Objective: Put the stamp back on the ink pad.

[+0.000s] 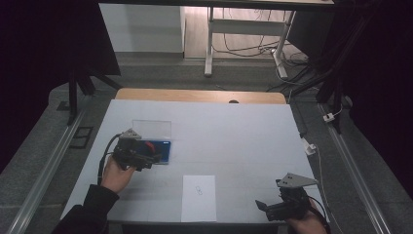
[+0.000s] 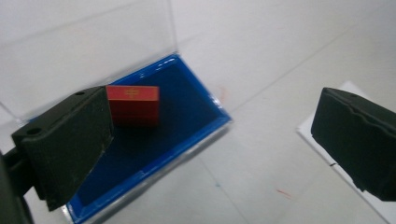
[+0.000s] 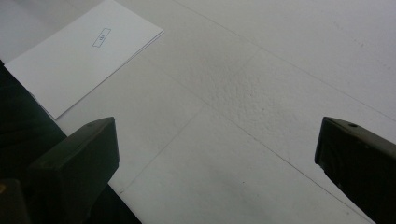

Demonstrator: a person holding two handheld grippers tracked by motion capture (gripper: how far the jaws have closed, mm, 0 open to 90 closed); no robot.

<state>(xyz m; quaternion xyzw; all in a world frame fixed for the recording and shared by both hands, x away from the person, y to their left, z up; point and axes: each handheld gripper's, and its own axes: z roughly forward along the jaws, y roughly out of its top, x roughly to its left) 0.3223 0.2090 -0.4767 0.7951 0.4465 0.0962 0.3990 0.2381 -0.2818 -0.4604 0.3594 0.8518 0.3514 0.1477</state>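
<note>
In the left gripper view, the near jaw at nine o'clock covers the left edge of the red block (image 2: 133, 105) and part of the blue tray (image 2: 187, 112), whose lower corner runs off the bottom edge at seven o'clock. The clear lid (image 2: 88, 51) is cut by the top edge. The mark on the white sheet (image 1: 198, 197) is too small to read in the high view.

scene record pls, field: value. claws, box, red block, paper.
left claw: open, over the box, nothing gripped
right claw: open, above bare table cover
box: blue tray, clear lid up
red block: inside the box, beside left claw's one jaw
paper: white sheet flat at table's near edge, small mark on it
</note>
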